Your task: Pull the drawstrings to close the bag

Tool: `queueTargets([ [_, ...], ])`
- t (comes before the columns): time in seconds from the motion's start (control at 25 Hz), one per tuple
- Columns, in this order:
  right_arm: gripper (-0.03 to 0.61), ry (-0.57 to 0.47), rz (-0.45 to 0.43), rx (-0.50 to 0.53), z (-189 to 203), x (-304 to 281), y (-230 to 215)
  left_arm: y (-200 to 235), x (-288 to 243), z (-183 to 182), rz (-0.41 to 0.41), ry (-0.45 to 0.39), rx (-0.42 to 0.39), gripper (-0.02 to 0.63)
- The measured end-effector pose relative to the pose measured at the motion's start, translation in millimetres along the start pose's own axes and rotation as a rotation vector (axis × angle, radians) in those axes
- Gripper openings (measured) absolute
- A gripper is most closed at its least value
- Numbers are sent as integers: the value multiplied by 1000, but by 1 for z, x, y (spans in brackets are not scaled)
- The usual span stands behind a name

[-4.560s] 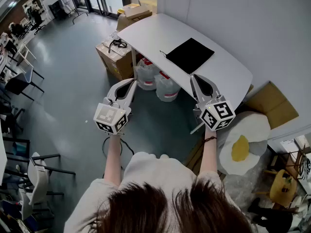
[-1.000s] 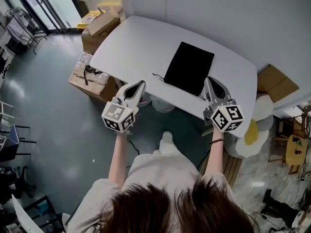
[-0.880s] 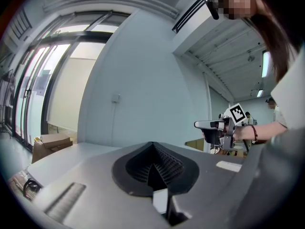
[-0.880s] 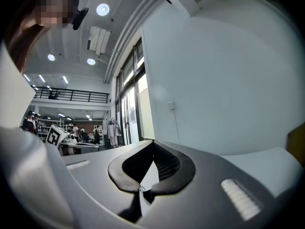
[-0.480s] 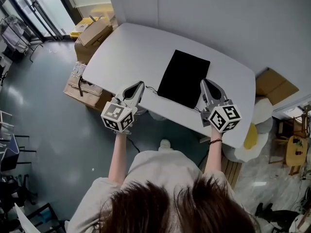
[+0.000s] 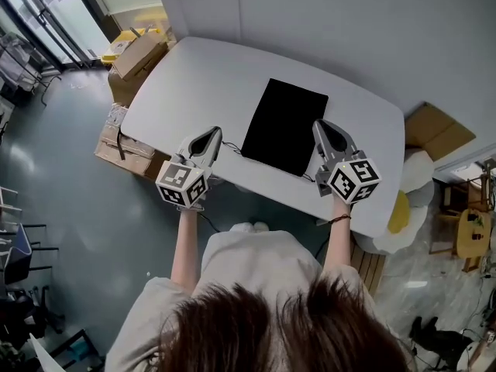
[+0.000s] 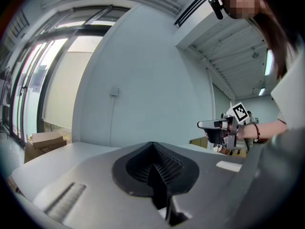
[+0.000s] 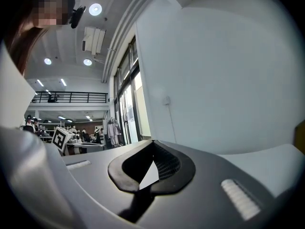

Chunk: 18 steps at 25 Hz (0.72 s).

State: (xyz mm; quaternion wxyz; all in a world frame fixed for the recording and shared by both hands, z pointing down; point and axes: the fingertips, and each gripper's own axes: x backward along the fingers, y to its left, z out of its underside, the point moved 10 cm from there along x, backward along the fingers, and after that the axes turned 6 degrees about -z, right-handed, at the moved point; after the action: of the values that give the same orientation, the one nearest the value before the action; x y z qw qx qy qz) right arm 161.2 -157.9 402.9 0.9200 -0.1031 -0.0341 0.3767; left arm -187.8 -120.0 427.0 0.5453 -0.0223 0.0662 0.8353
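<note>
Left gripper (image 6: 210, 134) and right gripper (image 6: 319, 125) have moved in either side of the bag (image 6: 284, 126).
Both closed, empty. Bag lies flat at the table's (image 6: 201, 76) near edge; drawstrings ungrabbed, all pulling left.

Black bag (image 6: 284, 126) flat on white table (image 6: 201, 76)
Left gripper (image 6: 211, 135) and right gripper (image 6: 321, 127) flank its near end, jaws together.

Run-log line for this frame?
phase: pre-grasp | black drawstring bag: flat on table, untouched | left gripper: shut, empty | right gripper: shut, empty
</note>
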Motion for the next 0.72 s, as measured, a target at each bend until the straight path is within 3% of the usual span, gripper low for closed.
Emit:
queueTargets([
  [0.72,14,99,182,-65,26,4,-16,34,-58,24,187,154,-29,-9],
])
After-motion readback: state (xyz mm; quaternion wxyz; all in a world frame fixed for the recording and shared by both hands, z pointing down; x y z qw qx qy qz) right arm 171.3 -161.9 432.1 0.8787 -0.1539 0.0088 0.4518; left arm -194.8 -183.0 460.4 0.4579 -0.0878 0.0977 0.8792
